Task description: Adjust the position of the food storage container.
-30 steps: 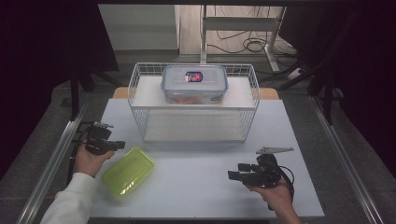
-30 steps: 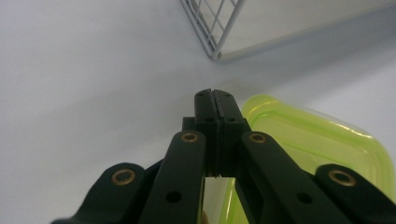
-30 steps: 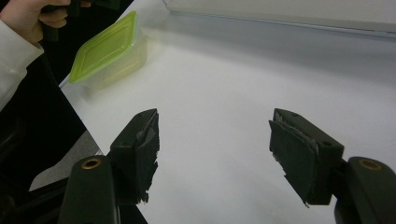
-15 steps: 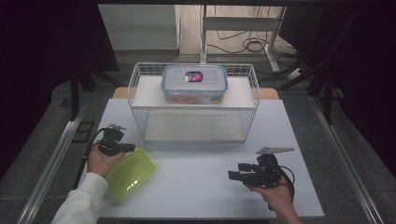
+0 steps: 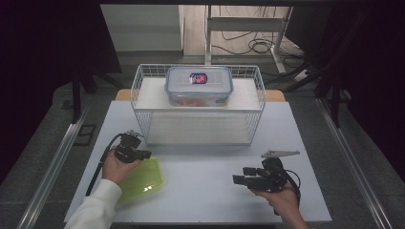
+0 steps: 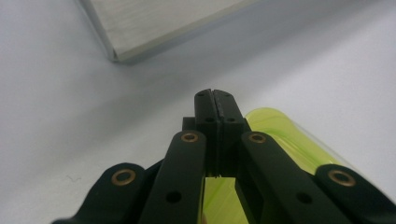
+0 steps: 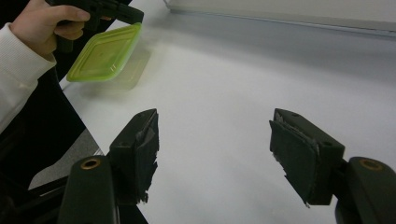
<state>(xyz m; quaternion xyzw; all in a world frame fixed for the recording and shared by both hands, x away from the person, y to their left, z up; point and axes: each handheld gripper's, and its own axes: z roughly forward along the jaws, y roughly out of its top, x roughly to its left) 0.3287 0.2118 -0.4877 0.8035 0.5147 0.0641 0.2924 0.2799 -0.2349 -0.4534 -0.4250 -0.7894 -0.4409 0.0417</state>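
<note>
The green lid lies near the bench's front-left corner, well short of the basket holding the tub. Over the lid's far corner, the left gripper has its jaws pressed together, gripping nothing visible. The right gripper, wide open and empty, waits at the lid's right, probably on standby.

A white wire basket stands at the far middle of the pale table. Inside it, toward the back, rests a clear lidded container bearing a red-and-blue label. A yellow-green container lies near the table's front left corner. Beyond the table, cables trail across the floor beside a metal frame.
</note>
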